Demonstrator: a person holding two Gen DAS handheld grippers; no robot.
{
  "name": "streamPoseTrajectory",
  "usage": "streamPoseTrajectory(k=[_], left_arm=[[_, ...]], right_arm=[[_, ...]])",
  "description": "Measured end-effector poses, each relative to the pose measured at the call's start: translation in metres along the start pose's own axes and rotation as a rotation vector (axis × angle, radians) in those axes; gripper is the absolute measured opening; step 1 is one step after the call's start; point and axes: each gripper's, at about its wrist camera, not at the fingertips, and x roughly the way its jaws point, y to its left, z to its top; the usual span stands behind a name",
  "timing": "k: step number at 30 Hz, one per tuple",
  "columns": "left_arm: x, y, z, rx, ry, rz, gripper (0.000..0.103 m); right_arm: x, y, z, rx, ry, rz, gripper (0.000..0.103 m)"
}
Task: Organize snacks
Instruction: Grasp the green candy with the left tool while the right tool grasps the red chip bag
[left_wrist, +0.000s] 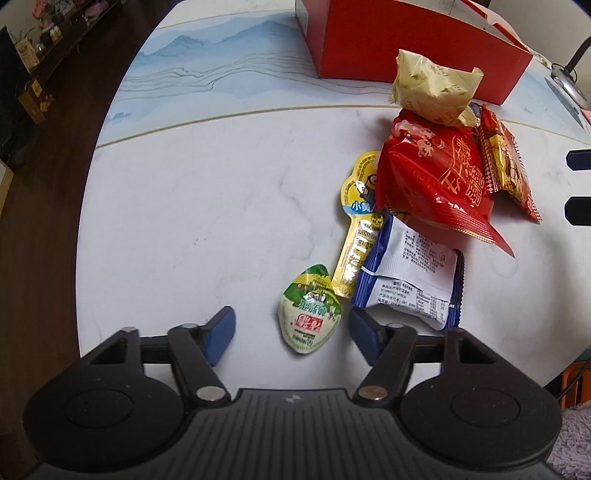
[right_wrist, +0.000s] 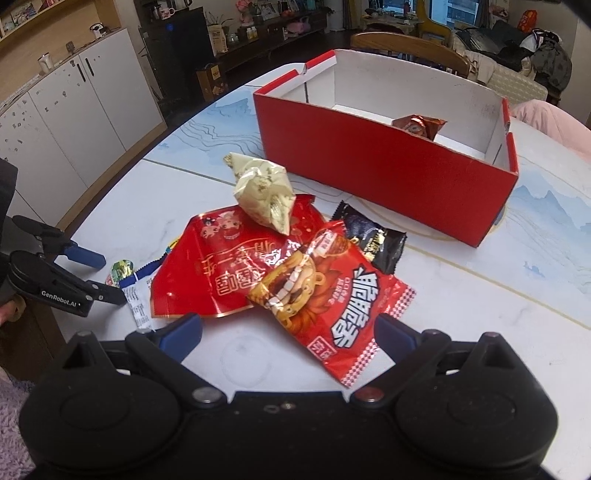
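Observation:
A small green jelly cup (left_wrist: 308, 317) lies on the white marble table (left_wrist: 192, 206) between the blue pads of my left gripper (left_wrist: 293, 334). The right pad is close to its edge and the left pad stands apart, so the gripper is open. Beside the cup lie a yellow jelly stick (left_wrist: 354, 240), a white and blue packet (left_wrist: 410, 273), a big red bag (left_wrist: 436, 173) and a cream packet (left_wrist: 432, 88). My right gripper (right_wrist: 288, 334) is open over the near end of a red lion packet (right_wrist: 332, 302). A black packet (right_wrist: 373, 236) lies behind it.
An open red box (right_wrist: 384, 173) stands at the back of the table with one brown-red packet (right_wrist: 419, 125) inside. A wooden chair (right_wrist: 406, 48) is behind it. The table's rounded edge (left_wrist: 88, 192) drops to dark floor on the left. A lamp base (left_wrist: 565, 81) stands far right.

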Motion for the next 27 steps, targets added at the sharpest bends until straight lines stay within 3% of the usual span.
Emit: streamPoseTrajectory(k=[4,6,10,16,27], left_arm=[[-0.002,-0.002,0.0,0.01,-0.011,0.009,0.048],[-0.002,-0.003,0.001,0.012,-0.013,0.01,0.036],[-0.003,-0.003,0.0,0.001,-0.016,0.01,0.035],[-0.003,0.006,0.001,-0.093,-0.015,-0.002,0.035],[-0.004,0.025,-0.001,-0.345,0.004,-0.029,0.035]], right_arm=[[0.0,-0.004,0.0,0.005,0.002,-0.008,0.1],[0.0,-0.005,0.0,-0.002,0.004,-0.009,0.1],[0.003,-0.006,0.003,-0.042,0.017,-0.01,0.1],[0.017,-0.01,0.009,-0.148,0.067,-0.009,0.099],[0.045,-0.003,0.025,-0.518,0.128,0.073,0.098]])
